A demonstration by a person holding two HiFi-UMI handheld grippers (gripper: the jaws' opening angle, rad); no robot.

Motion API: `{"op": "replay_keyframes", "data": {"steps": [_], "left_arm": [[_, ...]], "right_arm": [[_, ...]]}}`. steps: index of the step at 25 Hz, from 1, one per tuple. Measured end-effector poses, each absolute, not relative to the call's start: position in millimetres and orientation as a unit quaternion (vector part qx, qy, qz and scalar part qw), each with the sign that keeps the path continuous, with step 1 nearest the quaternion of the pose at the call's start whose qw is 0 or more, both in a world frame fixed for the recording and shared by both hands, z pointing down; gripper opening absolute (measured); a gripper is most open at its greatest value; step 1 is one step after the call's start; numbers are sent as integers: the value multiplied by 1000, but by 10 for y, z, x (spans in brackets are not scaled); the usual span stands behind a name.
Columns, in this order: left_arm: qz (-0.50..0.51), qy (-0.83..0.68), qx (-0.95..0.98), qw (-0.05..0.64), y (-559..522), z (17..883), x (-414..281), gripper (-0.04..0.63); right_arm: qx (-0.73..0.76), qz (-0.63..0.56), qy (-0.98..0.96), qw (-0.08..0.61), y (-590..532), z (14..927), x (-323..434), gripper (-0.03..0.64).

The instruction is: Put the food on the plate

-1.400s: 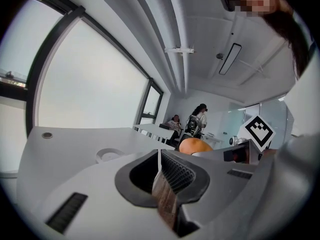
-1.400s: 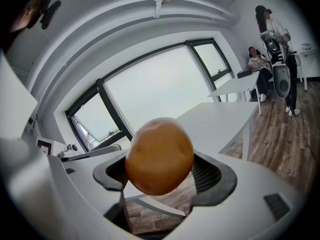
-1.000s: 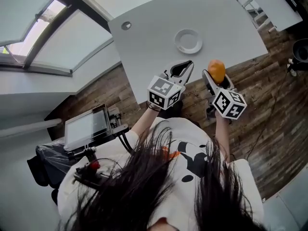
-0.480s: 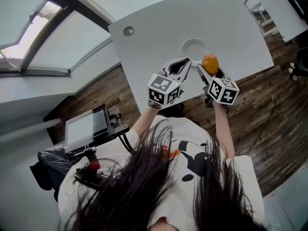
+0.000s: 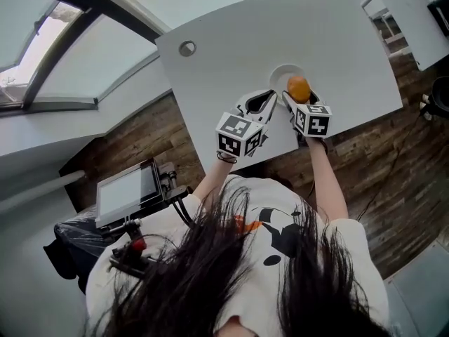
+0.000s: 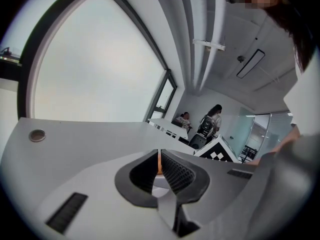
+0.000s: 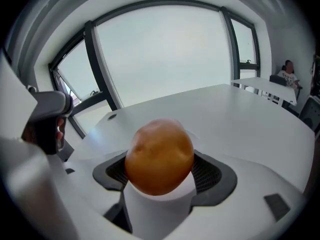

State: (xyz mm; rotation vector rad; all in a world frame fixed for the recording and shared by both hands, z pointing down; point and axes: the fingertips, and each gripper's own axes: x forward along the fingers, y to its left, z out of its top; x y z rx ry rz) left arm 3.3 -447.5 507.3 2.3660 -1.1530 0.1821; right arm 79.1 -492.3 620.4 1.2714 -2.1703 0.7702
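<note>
White T-shirt (image 5: 335, 265), black-orange print (image 5: 278, 236), long dark hair (image 5: 196, 279)

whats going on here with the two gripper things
A person holds a gripper in each hand at a white table. The right gripper is shut on a round orange food item, holding it over the near edge of the white plate, not yet released. The left gripper is beside it, jaws together, holding nothing.

One orange food item (image 5: 298, 88), one white plate (image 5: 276, 75), one white table (image 5: 231, 34), two grippers, left gripper (image 5: 261, 102) and right gripper (image 5: 300, 97), one screen (image 5: 125, 190) lower left, one table grommet (image 5: 187, 48) upper centre, one seated person (image 6: 184, 119), one standing person (image 6: 210, 118).
</note>
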Motion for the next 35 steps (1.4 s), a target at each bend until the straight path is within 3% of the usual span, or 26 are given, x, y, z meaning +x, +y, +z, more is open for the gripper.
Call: {"op": "replay_keyframes", "data": {"steps": [12, 35], "left_arm": [[68, -438, 859, 255, -4477, 5112, -166, 11], [75, -428, 865, 251, -4480, 5095, -121, 11]], "right_arm": [[449, 265, -797, 305, -4938, 6438, 616, 365], [442, 278, -786, 332, -4962, 6454, 579, 368]]}}
